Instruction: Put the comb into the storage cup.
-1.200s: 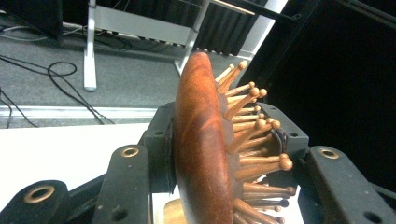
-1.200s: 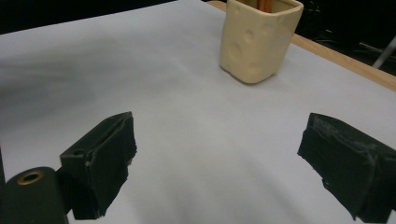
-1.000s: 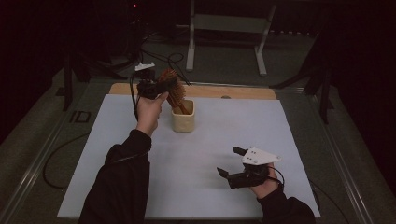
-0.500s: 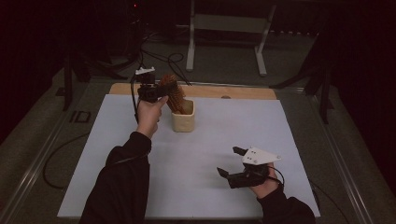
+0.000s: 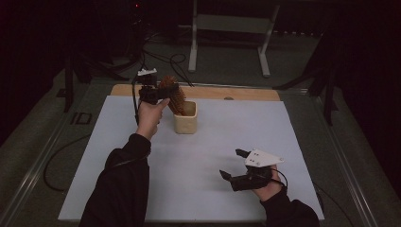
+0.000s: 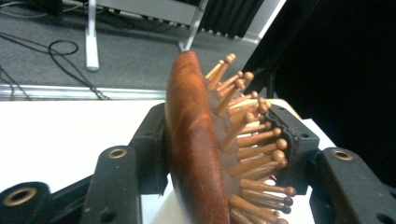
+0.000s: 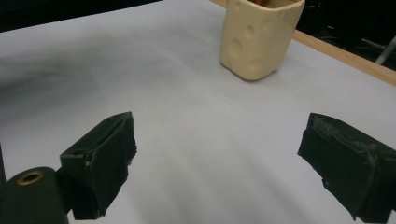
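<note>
Your wooden hairbrush (image 6: 196, 154), with its glossy reddish-brown oval back and rows of round-tipped wooden pins, stands at the centre of the left gripper view, its lower end in the cream dimpled cup (image 5: 185, 118) at the upper middle of the high view. Your left gripper (image 5: 163, 91) brackets its head, jaws just easing apart. Your right gripper (image 5: 236, 165), lower right, hovers spread wide over the white matte table cover (image 5: 283, 132).

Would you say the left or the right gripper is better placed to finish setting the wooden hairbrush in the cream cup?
Left. The left gripper has the hairbrush between its jaws, which have just been opening, above the cup. The right gripper hangs open and apart, nearer the table's front edge.
</note>
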